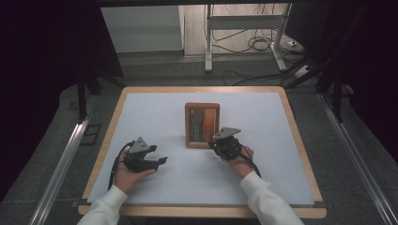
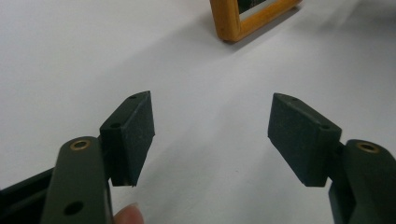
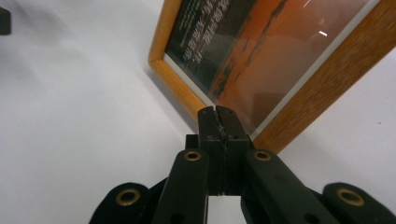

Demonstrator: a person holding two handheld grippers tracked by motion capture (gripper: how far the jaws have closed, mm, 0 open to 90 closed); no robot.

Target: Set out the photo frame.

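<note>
A wooden picture frame (image 1: pixel 202 124) with an orange and dark picture lies flat near the middle of the white table top (image 1: pixel 155 108). My right gripper (image 1: pixel 214 143) is shut, pads pressed together with nothing between them, its tip at the frame's near right corner. In the right gripper view the shut tips (image 3: pixel 218 112) sit over the frame's (image 3: pixel 280 51) lower edge; whether they touch it I cannot tell. My left gripper (image 1: pixel 161 161) rests low at the front left, open, its jaws pointing right. In the left gripper view its jaws (image 2: pixel 212 100) stand wide over bare table, the frame's corner (image 2: pixel 229 23) farther off.
The table has a light wooden rim (image 1: pixel 110 125). Behind it are a grey floor with loose cables (image 1: pixel 256 44) and a metal stand's legs (image 1: pixel 208 42). Metal rails (image 1: pixel 65 154) run along both sides. Dark curtains hang left and right.
</note>
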